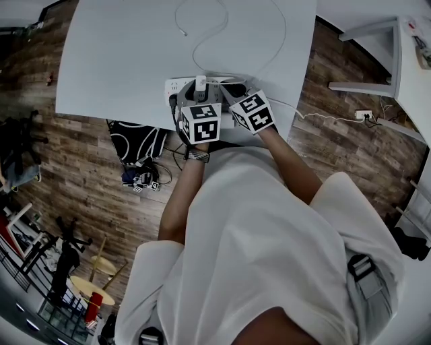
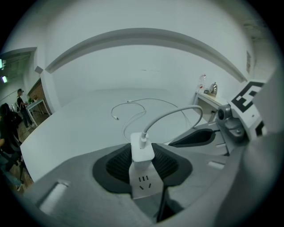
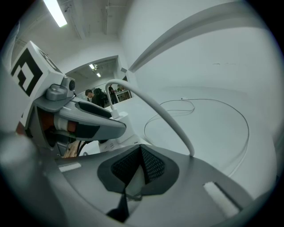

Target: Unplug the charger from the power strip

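Charger (image 2: 142, 153) white, boxy, plugged upright into strip (image 2: 143, 185), cable (image 2: 173, 112) arching from top. Clamped between left gripper (image 2: 142, 147) pads. Right gripper (image 3: 140, 148) tips together.

Floor (image 1: 81, 168): dark wood planks. White worktop (image 1: 121, 60) fills upper middle of head view. Black bag (image 1: 138, 143) on floor just beside its near edge. Second white table (image 1: 404, 74) at right, white socket block (image 1: 363, 114) on floor near it. Round wooden table (image 1: 91, 286) lower left. Wall (image 2: 146, 75) plain white. Ceiling strip light (image 3: 55, 13) lit. Open doorway (image 3: 106, 86) in the distance, people (image 3: 88, 94) standing there, small and unclear.
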### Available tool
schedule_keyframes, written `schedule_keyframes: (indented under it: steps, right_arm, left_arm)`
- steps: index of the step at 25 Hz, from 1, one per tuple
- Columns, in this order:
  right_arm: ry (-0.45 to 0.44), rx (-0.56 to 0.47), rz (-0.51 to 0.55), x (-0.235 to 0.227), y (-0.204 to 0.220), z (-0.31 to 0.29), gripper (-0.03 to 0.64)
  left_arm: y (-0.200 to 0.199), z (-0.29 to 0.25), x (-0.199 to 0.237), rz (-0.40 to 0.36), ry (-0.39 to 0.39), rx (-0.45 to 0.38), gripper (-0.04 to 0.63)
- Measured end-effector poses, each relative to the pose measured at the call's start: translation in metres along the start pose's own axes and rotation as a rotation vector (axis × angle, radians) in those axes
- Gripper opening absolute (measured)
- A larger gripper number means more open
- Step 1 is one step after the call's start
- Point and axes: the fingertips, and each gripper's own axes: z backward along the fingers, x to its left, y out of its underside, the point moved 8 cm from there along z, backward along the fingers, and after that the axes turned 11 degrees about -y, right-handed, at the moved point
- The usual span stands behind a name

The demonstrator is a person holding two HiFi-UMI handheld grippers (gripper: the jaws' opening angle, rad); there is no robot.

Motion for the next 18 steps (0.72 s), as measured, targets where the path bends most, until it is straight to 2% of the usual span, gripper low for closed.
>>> schedule_keyframes:
  steps: [3,5,7,10,18]
  right_arm:
    - [0.001,0.003,0.004,0.0,0.0,-0.001,0.002]
    - [0.002,0.004,0.009,0.0,0.0,-0.001,0.002]
    - [0.003,0.003,0.01,0.0,-0.001,-0.002,0.002]
    - [-0.003,0.004,-0.005,0.002,-0.001,-0.003,0.002]
    - [0.003,0.006,0.003,0.001,-0.001,-0.002,0.002]
  left_arm:
    - [-0.001,0.001,0.007,0.098,0.026,-0.006,0.143]
    - [-0.012,0.007,0.011,0.164,0.052,-0.053,0.141]
    - [-0.033,0.01,0.008,0.161,0.079,-0.104,0.141]
    - [-0.05,0.011,0.008,0.136,0.081,-0.121,0.141]
    - [-0.035,0.012,0.014,0.101,0.045,-0.08,0.141]
